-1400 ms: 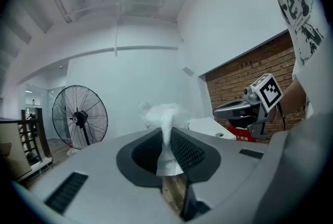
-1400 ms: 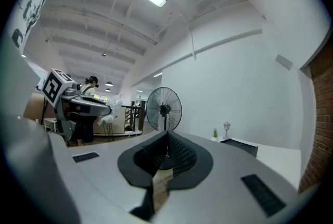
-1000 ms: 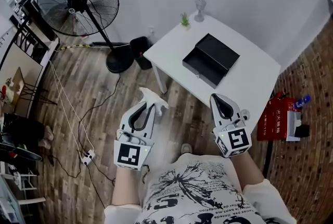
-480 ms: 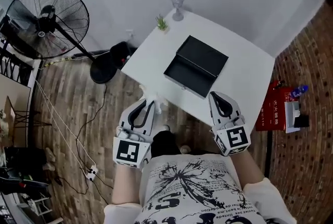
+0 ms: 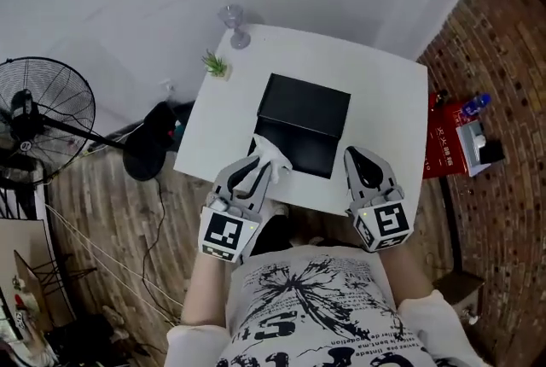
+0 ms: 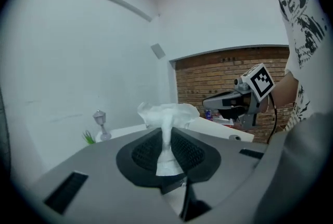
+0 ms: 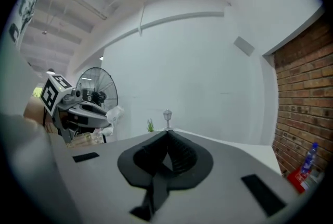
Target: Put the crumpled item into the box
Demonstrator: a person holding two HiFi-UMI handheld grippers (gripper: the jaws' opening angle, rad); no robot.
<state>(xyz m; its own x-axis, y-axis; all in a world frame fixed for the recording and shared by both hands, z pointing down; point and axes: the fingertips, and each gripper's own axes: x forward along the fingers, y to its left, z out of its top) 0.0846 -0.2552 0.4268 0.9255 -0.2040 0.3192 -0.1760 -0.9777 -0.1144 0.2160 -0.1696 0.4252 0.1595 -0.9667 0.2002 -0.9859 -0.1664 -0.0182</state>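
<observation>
Step in hand: carry to box. L gripper [image 5: 256, 173] has its jaws pinching the tissue [image 6: 169, 113] by its lower twist; the crumpled top sticks out past the tips. From the head view the tissue sits over the near-left corner of the black box [image 5: 303, 113], which lies open on the white surface [image 5: 384, 92]. Can't tell if it's touching the box or how high above. R gripper [image 5: 365, 169] is beside the box's near-right corner, jaws pressed together w/ nothing in them.

Next, prob.: nudge L fwd so the tissue is over the open tray, drop lower, then spread the jaws. Tissue is light and may cling to a pad.
</observation>
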